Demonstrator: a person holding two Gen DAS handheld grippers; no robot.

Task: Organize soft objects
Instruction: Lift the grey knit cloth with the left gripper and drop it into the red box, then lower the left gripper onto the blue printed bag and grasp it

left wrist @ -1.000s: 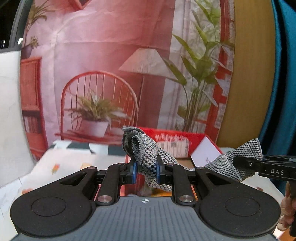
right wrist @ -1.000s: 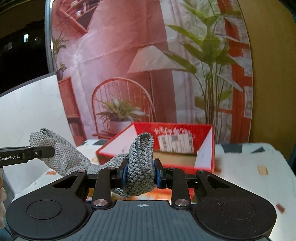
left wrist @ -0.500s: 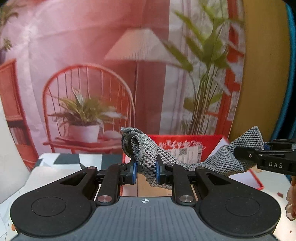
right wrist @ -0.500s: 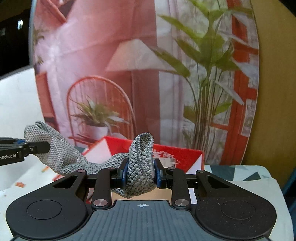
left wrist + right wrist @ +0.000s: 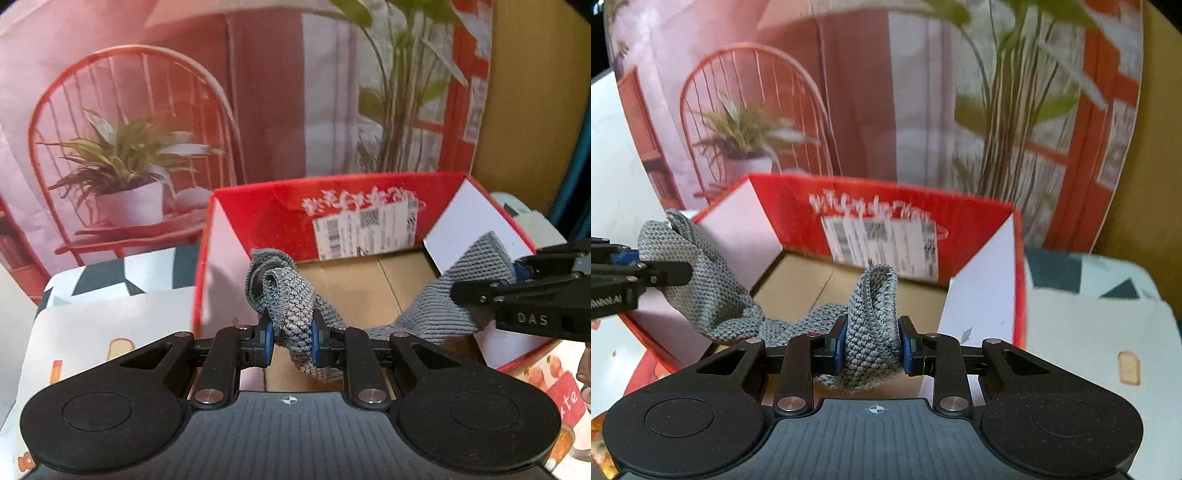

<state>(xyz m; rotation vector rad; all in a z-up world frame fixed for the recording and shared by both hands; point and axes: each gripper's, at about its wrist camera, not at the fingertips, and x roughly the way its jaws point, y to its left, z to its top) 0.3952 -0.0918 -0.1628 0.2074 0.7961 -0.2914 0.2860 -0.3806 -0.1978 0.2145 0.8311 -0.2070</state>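
A grey knitted cloth (image 5: pixel 291 295) hangs stretched between my two grippers above an open red cardboard box (image 5: pixel 280 210). My left gripper (image 5: pixel 290 332) is shut on one bunched end of it. My right gripper (image 5: pixel 871 341) is shut on the other end (image 5: pixel 873 314). In the left wrist view the right gripper (image 5: pixel 517 291) comes in from the right, over the box's right side. In the right wrist view the left gripper (image 5: pixel 631 275) comes in from the left with the cloth (image 5: pixel 701 291) sagging toward the box's brown floor (image 5: pixel 812 284).
The red box (image 5: pixel 886 199) has white inner side flaps and a shipping label on its back wall. It stands on a patterned white tablecloth (image 5: pixel 1089 332). Behind it hangs a printed backdrop (image 5: pixel 147 110) with a chair, plants and a lamp. A person's fingers (image 5: pixel 583 365) show at right.
Both grippers have moved forward and down with the cloth, from in front of the box to over its open top. The view now looks down into the box.
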